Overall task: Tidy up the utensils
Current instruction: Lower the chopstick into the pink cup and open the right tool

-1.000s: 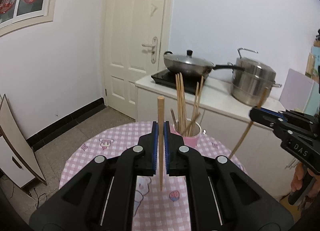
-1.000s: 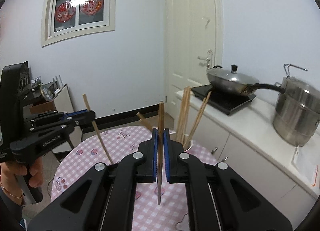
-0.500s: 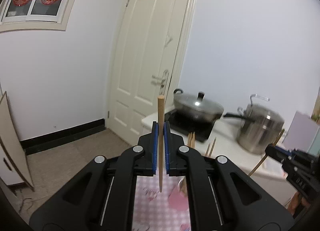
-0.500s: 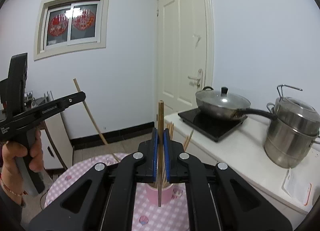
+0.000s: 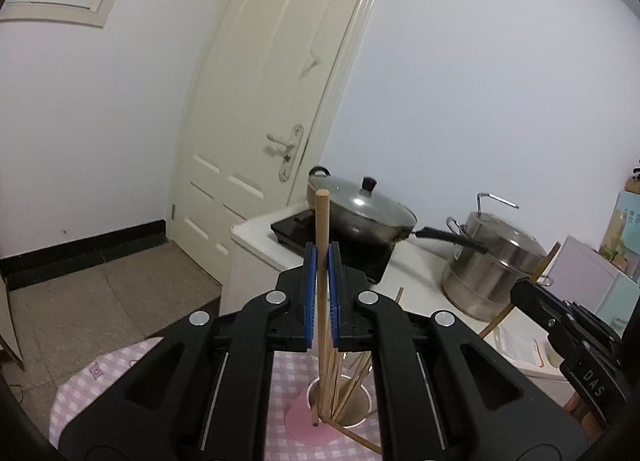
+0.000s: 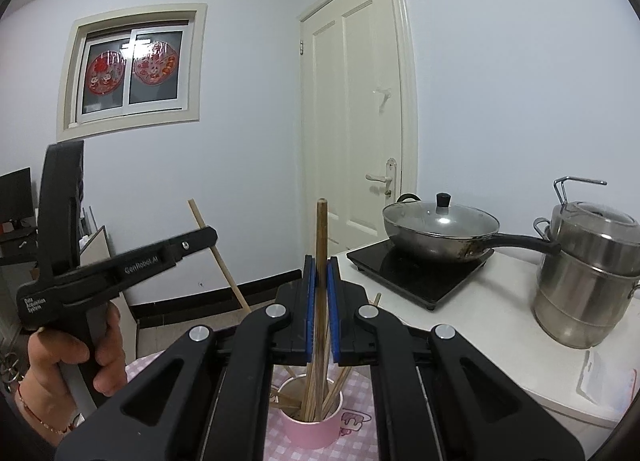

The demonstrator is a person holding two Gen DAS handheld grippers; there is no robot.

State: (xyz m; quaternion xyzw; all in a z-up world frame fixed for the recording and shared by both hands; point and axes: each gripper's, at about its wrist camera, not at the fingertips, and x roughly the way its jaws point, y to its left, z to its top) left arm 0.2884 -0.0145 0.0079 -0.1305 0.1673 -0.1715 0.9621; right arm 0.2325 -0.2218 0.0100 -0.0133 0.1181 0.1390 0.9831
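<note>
Chopstick (image 5: pixel 321 261) clamped upright, left gripper (image 5: pixel 321 297)

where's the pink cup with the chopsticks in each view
Left wrist view: the round pink cup of wooden chopsticks sits bottom centre, below the left tool.
Right wrist view: it sits bottom centre, under the right tool.
Shared landmark: the lidded steel wok on the black induction hob, behind the cup.

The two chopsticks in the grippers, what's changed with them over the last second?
Both grippers rose and closed in over the pink cup. The left gripper now hangs its chopstick right above the cup, and the right gripper does likewise with its chopstick. Neither has let go; the cup stays put.
</note>
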